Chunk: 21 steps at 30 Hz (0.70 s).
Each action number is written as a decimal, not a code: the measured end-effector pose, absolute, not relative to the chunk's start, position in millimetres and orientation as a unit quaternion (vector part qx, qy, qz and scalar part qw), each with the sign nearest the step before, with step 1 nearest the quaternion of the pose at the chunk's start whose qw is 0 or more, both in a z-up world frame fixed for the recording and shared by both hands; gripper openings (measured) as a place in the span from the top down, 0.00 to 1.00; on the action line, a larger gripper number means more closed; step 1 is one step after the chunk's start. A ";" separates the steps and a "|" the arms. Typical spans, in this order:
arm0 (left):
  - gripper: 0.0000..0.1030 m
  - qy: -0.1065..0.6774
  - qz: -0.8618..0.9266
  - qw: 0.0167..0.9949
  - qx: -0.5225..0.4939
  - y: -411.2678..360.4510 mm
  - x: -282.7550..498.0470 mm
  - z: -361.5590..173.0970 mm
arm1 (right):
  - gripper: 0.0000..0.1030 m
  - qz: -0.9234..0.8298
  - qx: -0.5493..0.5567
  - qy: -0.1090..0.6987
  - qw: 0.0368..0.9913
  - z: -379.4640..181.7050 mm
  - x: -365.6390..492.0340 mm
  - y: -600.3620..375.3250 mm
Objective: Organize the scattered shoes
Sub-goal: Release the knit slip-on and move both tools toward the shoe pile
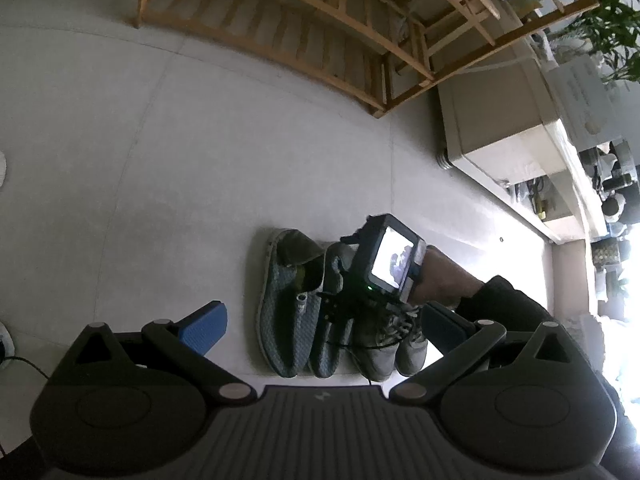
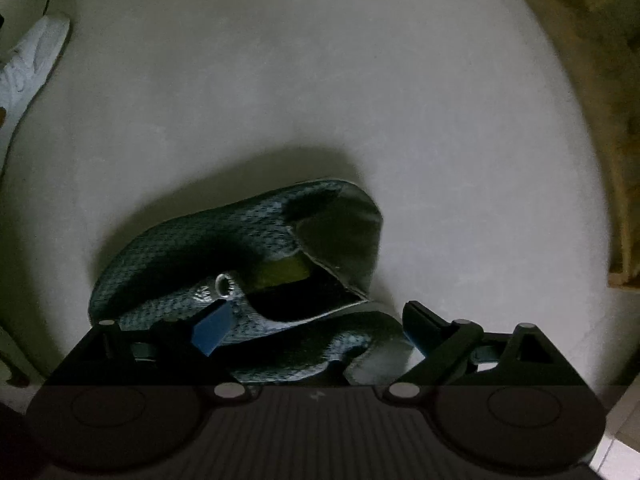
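Both grippers' jaws stand wide, the right gripper (image 2: 312, 326) hiding part of the second mesh shoe (image 2: 320, 354).

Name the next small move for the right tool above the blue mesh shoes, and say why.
Probably lift the right tool straight up and clear. It stands open around the second blue mesh slip-on shoe, which already lies beside its mate and the grey lace-up sneakers.

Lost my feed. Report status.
Both grippers, left and right, open, empty. Grey mesh shoes paired beside laced pair. White sneaker still stray.
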State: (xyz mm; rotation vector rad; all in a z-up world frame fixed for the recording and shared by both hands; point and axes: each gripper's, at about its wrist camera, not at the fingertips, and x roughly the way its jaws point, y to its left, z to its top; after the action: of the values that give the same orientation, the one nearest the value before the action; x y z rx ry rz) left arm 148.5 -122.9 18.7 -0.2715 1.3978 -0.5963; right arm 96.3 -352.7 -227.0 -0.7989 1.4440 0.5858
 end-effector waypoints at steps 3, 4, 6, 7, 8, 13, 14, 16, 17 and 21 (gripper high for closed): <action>0.00 0.626 -0.264 0.725 -0.115 -122.2 150.5 18.5 | 0.08 0.239 -0.352 0.630 0.649 -223.1 94.9 -353.3; 0.00 0.620 -0.261 0.732 -0.107 -122.5 151.0 18.9 | 0.08 0.233 -0.353 0.631 0.650 -219.0 93.4 -352.7; 0.00 0.605 -0.253 0.750 -0.084 -123.5 151.6 19.1 | 0.05 0.221 -0.359 0.633 0.649 -209.2 88.2 -347.7; 0.00 0.598 -0.251 0.758 -0.069 -124.3 152.1 18.2 | 0.01 0.218 -0.372 0.629 0.646 -200.8 82.8 -342.8; 0.00 0.594 -0.251 0.762 -0.062 -124.8 152.5 17.2 | 0.00 0.216 -0.378 0.627 0.646 -199.2 80.6 -340.5; 0.00 0.573 -0.248 0.781 -0.021 -117.8 154.6 9.6 | 0.00 0.215 -0.399 0.576 0.680 -134.6 43.6 -320.9; 0.00 0.571 -0.246 0.783 -0.018 -114.2 155.4 7.6 | 0.00 0.205 -0.377 0.571 0.699 -118.3 40.4 -321.1; 0.00 0.566 -0.242 0.788 -0.014 -106.9 157.2 3.9 | 0.00 0.188 -0.331 0.564 0.733 -93.0 36.9 -324.1; 0.00 0.565 -0.240 0.789 -0.015 -103.3 158.3 2.2 | 0.00 0.177 -0.299 0.557 0.754 -78.6 35.4 -326.8; 0.00 0.550 -0.217 0.806 -0.032 -68.3 169.4 -7.3 | 0.00 0.143 -0.227 0.522 0.809 -37.1 29.8 -329.2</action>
State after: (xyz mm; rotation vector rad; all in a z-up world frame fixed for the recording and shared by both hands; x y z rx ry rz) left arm 169.4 -68.3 -7.3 -0.0675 1.1760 -0.4635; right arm 29.8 -329.2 -37.1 -0.4852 1.1165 0.3052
